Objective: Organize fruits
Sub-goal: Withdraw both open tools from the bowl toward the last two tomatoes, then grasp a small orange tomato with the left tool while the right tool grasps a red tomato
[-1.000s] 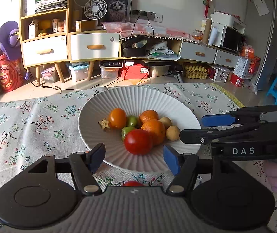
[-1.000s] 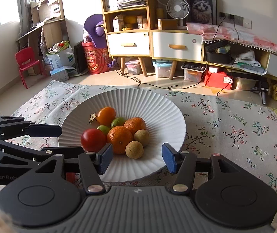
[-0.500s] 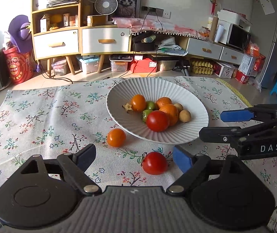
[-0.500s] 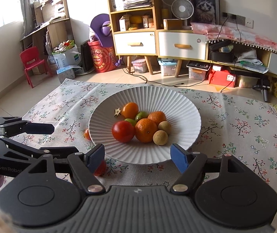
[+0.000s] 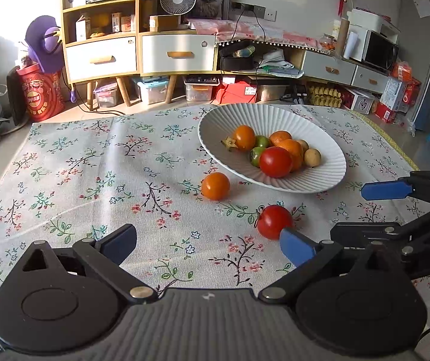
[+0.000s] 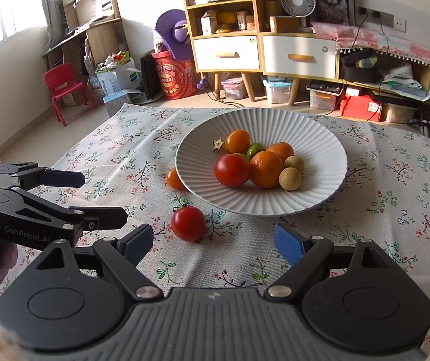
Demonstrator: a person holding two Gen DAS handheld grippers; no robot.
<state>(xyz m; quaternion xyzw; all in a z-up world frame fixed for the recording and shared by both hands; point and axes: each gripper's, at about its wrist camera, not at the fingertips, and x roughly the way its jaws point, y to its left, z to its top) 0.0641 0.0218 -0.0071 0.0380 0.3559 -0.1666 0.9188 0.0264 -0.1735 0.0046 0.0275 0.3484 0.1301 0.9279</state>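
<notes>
A white ribbed plate [image 5: 329, 153] [image 6: 314, 138] on the floral cloth holds a red tomato [image 5: 275, 161] [image 6: 232, 170], oranges, green fruits and small brown fruits. A loose red tomato [image 5: 274, 221] [image 6: 188, 223] and a loose orange fruit [image 5: 215, 185] [image 6: 174, 178] lie on the cloth in front of the plate. My left gripper [image 5: 209, 245] is open and empty, the loose tomato just beyond its right finger. My right gripper [image 6: 212, 242] is open and empty, behind the loose tomato. Each gripper shows in the other's view, the right [image 5: 395, 207] and the left [image 6: 73, 195].
The floral cloth [image 5: 94, 180] covers the table, with its far edge toward the room. Beyond stand a shelf unit with drawers [image 5: 136, 51], storage boxes and a red child's chair [image 6: 64, 90].
Both grippers have pulled back from the plate and stayed open. The left view has shifted left, so the loose tomato and loose orange fruit have come into view on the cloth.
</notes>
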